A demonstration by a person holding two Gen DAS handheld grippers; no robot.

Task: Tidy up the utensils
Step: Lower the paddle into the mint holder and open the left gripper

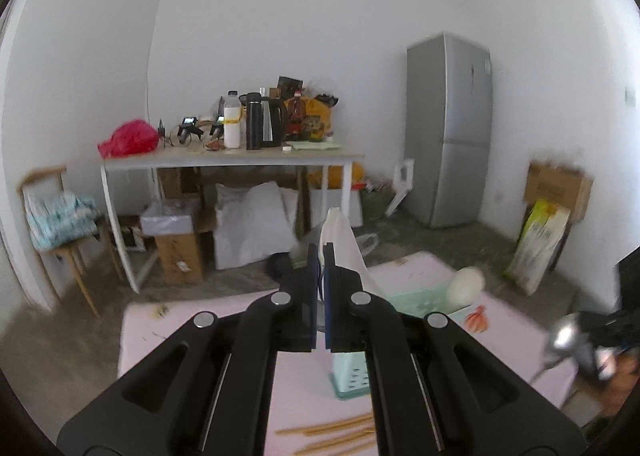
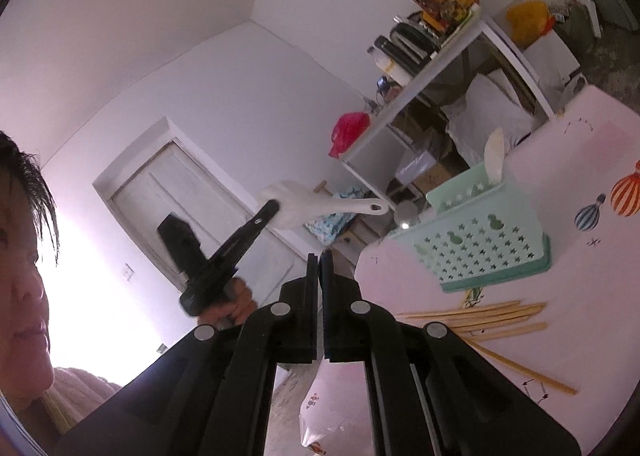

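Observation:
My left gripper (image 1: pixel 321 256) is shut on a white plastic ladle (image 1: pixel 340 240), held in the air above the pink table; in the right wrist view the ladle (image 2: pixel 320 206) sticks out sideways from that gripper (image 2: pixel 272 210). My right gripper (image 2: pixel 319 260) is shut, its jaws nearly touching on a thin metal handle; in the left wrist view it holds a shiny metal spoon (image 1: pixel 562 336) at the far right. A mint-green perforated utensil basket (image 2: pixel 480 240) stands on the table with a white spatula (image 2: pixel 494 154) in it. Several wooden chopsticks (image 2: pixel 480 314) lie beside it.
The pink table cover (image 2: pixel 580 160) has balloon prints. Behind stand a white cluttered table (image 1: pixel 232 158), a grey fridge (image 1: pixel 448 128), a chair (image 1: pixel 60 212), boxes and bags on the floor. The person's face is at the left of the right wrist view.

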